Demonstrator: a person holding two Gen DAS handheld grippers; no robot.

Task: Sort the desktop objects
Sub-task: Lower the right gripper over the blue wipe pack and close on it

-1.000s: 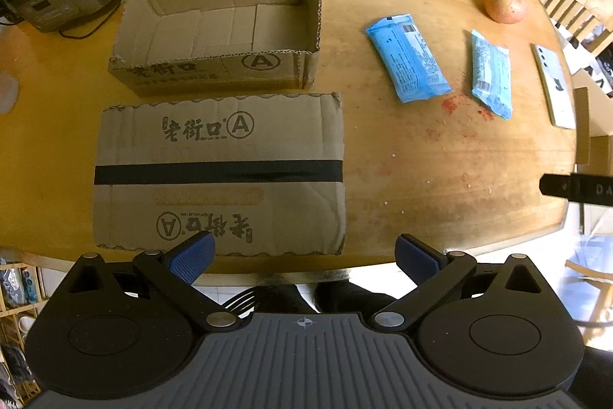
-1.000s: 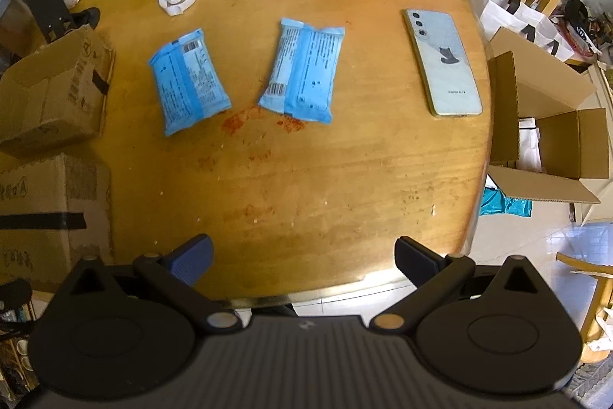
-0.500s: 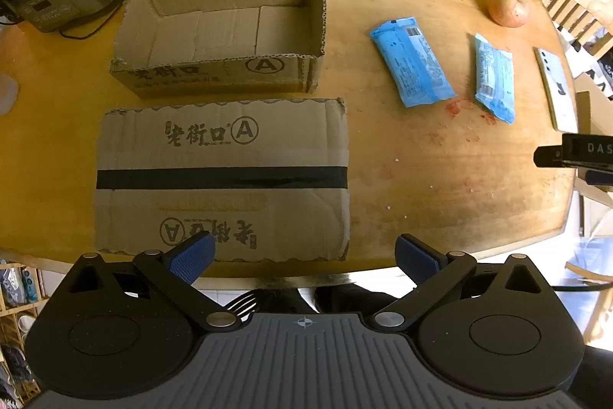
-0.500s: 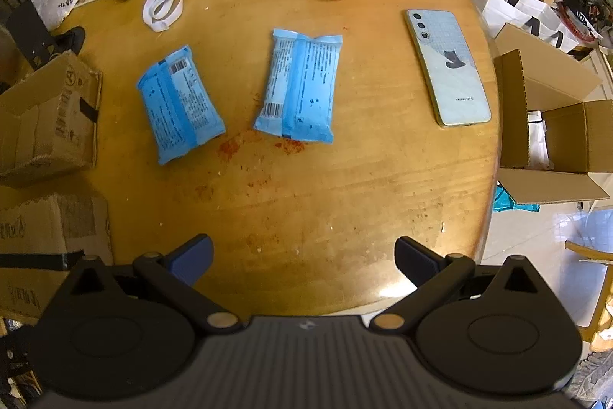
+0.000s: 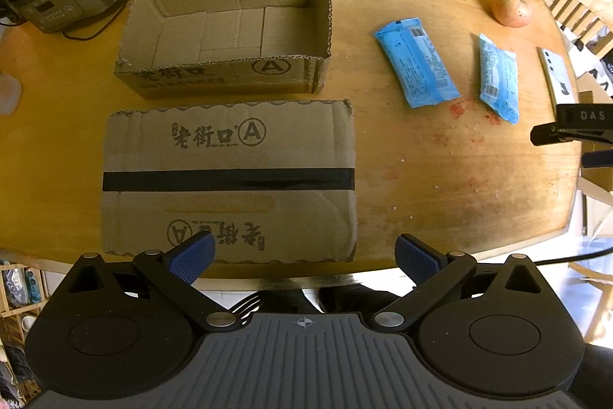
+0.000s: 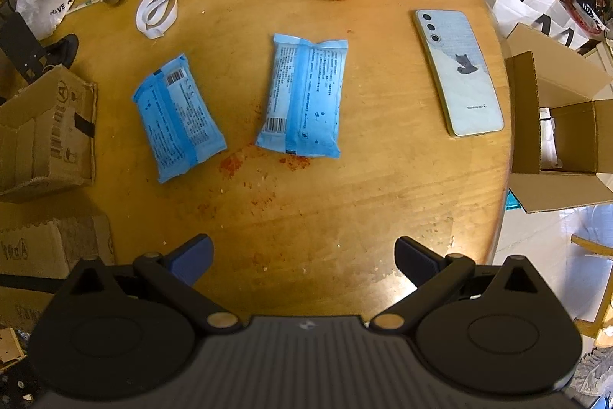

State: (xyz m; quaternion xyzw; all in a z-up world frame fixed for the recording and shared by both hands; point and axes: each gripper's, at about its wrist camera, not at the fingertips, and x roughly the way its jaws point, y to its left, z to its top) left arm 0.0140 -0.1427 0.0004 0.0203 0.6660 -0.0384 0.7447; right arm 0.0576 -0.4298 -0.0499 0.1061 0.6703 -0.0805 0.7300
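Both the left gripper (image 5: pixel 304 253) and right gripper (image 6: pixel 302 252) hang spread and empty, two blue packets (image 6: pixel 178 117) (image 6: pixel 304 100) and the phone (image 6: pixel 458 71) lie unsorted on the table (image 6: pixel 345 202), the open box (image 5: pixel 230 33) holds nothing

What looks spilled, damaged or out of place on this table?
Red specks and smears stain the table just in front of the two blue packets, like a spill. The open cardboard box has ragged torn rims.
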